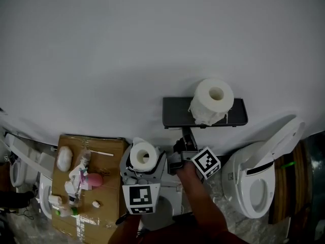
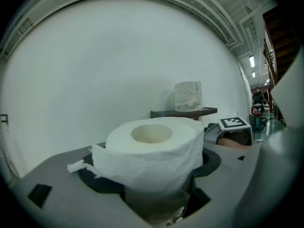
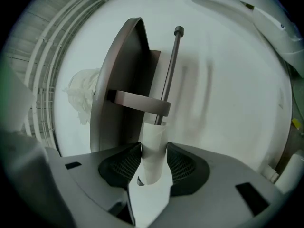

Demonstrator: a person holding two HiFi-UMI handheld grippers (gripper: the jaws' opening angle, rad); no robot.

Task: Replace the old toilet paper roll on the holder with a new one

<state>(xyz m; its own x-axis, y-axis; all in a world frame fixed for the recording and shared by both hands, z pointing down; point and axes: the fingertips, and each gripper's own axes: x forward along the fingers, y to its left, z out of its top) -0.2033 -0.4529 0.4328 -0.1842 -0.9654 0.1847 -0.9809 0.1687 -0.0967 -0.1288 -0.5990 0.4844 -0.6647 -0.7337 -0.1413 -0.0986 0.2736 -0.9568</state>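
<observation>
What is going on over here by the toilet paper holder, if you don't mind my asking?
A person is swapping rolls with two handheld grippers. The right gripper is closed on the nearly bare old roll, which appears to sit on the wall holder's rod. The left gripper holds a full new roll upright beside it. On the holder's shelf stands another roll.

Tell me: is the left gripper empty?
No, the left gripper is clamped on a full toilet paper roll standing upright between its jaws.
</observation>
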